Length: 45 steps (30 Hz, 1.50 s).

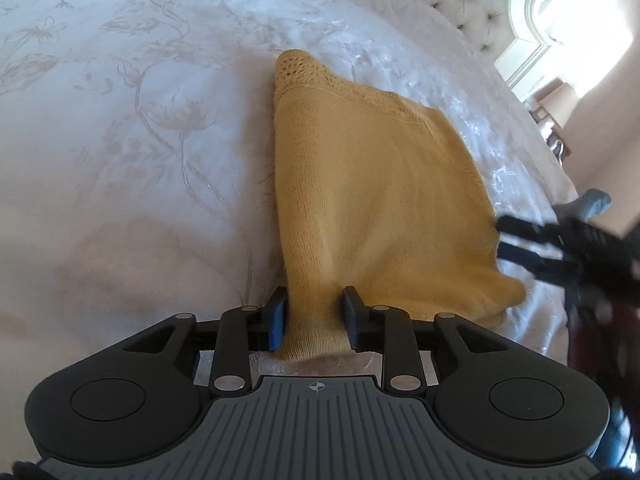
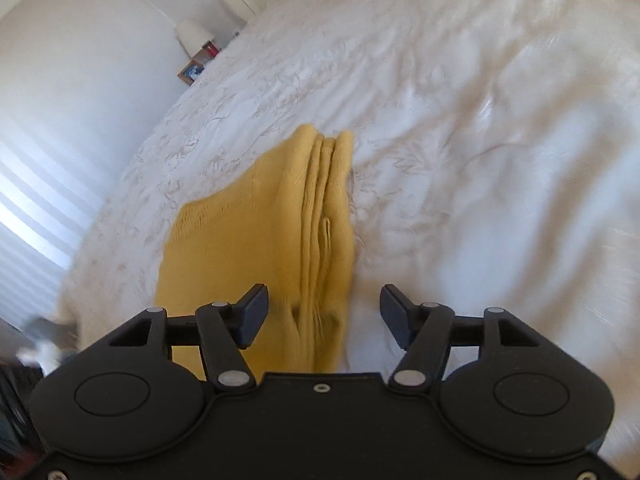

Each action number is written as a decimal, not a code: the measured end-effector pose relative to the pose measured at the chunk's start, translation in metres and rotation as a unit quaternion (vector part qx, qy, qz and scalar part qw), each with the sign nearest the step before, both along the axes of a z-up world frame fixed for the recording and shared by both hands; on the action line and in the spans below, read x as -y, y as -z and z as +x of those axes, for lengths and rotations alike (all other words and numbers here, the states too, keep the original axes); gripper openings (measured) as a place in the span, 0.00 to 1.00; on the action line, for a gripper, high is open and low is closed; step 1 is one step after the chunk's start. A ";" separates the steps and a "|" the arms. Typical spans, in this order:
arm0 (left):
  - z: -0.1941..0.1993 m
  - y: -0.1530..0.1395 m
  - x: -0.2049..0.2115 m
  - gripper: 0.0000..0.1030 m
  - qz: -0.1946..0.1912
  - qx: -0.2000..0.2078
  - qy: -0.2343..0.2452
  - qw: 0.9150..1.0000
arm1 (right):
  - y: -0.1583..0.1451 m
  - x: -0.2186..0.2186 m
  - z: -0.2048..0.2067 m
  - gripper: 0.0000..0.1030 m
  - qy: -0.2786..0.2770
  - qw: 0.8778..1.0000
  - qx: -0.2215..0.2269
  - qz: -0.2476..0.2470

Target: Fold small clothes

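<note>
While the yellow knitted garment (image 1: pixel 372 184) is lying in a folded bundle on the bed (image 1: pixel 140 140), the left gripper (image 1: pixel 316 316) is sitting with its fingers (image 1: pixel 277 320) on either side of a narrow neck of the fabric. The blue-padded finger is touching the cloth, but on the other side I cannot tell whether the pad is pressing it or merely standing beside it, so a true grip is uncertain. The right gripper (image 2: pixel 324 316) is showing its fingers (image 2: pixel 252 312) spread wide apart; the stacked edges of the garment (image 2: pixel 320 220) are lying between them, nearer the left-hand finger, and neither finger is touching the cloth.

Judging from the several layers showing at that edge, the folding of this piece is looking largely done: it is lying as a compact, multi-layered packet, with the lace-like trim at the end farthest from the left fingers. What seems left is to let go fully, perhaps smooth or tidy the bundle, and move on to any further clothes, none of which are showing here.
</note>
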<state>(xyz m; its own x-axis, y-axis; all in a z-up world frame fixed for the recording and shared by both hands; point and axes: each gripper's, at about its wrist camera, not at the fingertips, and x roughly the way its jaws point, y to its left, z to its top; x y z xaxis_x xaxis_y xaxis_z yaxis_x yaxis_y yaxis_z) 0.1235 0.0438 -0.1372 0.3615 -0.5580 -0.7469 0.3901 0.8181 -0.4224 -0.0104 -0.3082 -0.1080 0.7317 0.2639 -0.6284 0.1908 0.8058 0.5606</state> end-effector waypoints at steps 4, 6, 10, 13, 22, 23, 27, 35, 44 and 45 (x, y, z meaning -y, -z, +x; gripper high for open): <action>-0.013 -0.005 -0.004 0.32 0.014 0.021 0.007 1.000 | -0.022 -0.022 -0.030 0.59 -0.024 0.999 0.036 -0.022; -0.024 -0.008 -0.006 0.37 0.028 0.039 0.011 0.999 | -0.027 -0.031 -0.032 0.58 -0.044 0.998 0.034 -0.032; -0.041 -0.017 -0.010 0.40 0.042 0.071 0.025 0.996 | -0.016 -0.050 -0.027 0.44 -0.068 0.997 0.004 -0.047; -0.048 -0.023 -0.012 0.43 0.048 0.087 0.032 0.995 | -0.010 -0.054 -0.028 0.13 -0.072 0.996 -0.007 -0.053; -0.029 -0.042 -0.008 0.54 0.057 0.134 0.021 0.989 | 0.000 -0.047 -0.046 0.09 -0.069 0.994 -0.057 -0.065; -0.023 -0.042 -0.004 0.54 0.062 0.134 0.019 0.989 | 0.000 -0.048 -0.047 0.09 -0.068 0.994 -0.059 -0.064; -0.001 -0.045 0.004 0.54 0.067 0.151 0.004 0.986 | -0.018 -0.049 -0.050 0.18 -0.061 0.994 -0.033 -0.090; 0.054 -0.027 0.026 0.55 0.106 0.150 -0.025 0.983 | -0.050 -0.050 -0.019 0.44 -0.051 0.982 0.035 -0.177; 0.064 -0.017 0.039 0.56 0.107 0.131 -0.002 0.986 | -0.040 -0.089 0.061 0.55 -0.108 0.967 0.080 -0.216; 0.067 -0.016 0.037 0.56 0.105 0.129 -0.001 0.986 | -0.037 -0.092 0.070 0.55 -0.114 0.966 0.079 -0.219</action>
